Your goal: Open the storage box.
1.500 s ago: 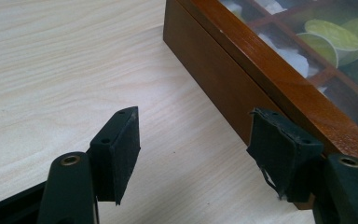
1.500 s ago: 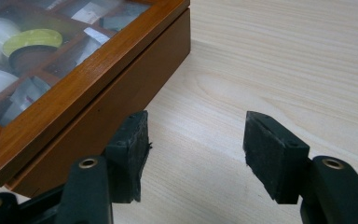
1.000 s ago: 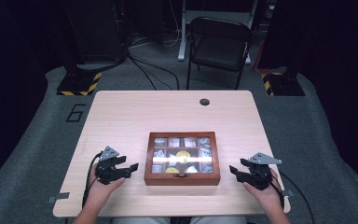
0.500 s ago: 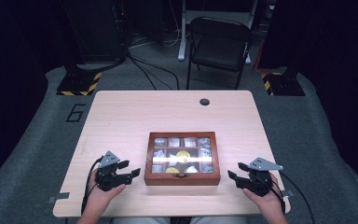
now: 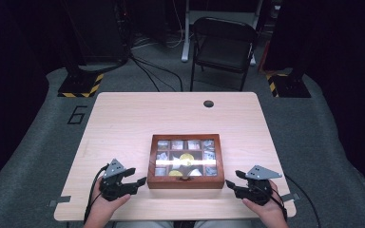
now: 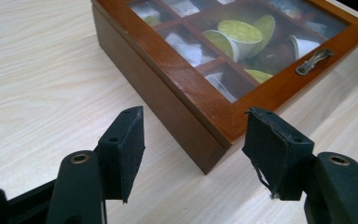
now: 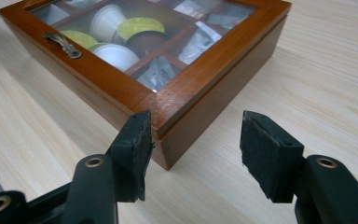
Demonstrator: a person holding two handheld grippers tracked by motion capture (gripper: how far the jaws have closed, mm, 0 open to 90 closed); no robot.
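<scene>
Now both tongs, left (image 5: 140, 181) and right (image 5: 229, 184), open (jaws just narrowing, nothing between), flank wooden box (image 5: 185, 159) corners on counter (image 5: 123, 123); uneven squeeze could skew box.

In the left gripper view the wooden box (image 6: 205, 93) runs off the top edge beyond the left gripper (image 6: 193, 154), so its far compartments are cut away, and glare on the glass lid (image 6: 242, 42) leaves the wrapped packets too hazy to identify. In the right gripper view the box's (image 7: 168, 88) back edge ahead of the right gripper (image 7: 193, 156) is likewise cropped. From the high view a bright reflection crosses the lid (image 5: 185, 161), hiding the middle row, and both forearms are cut by the bottom edge.
</scene>
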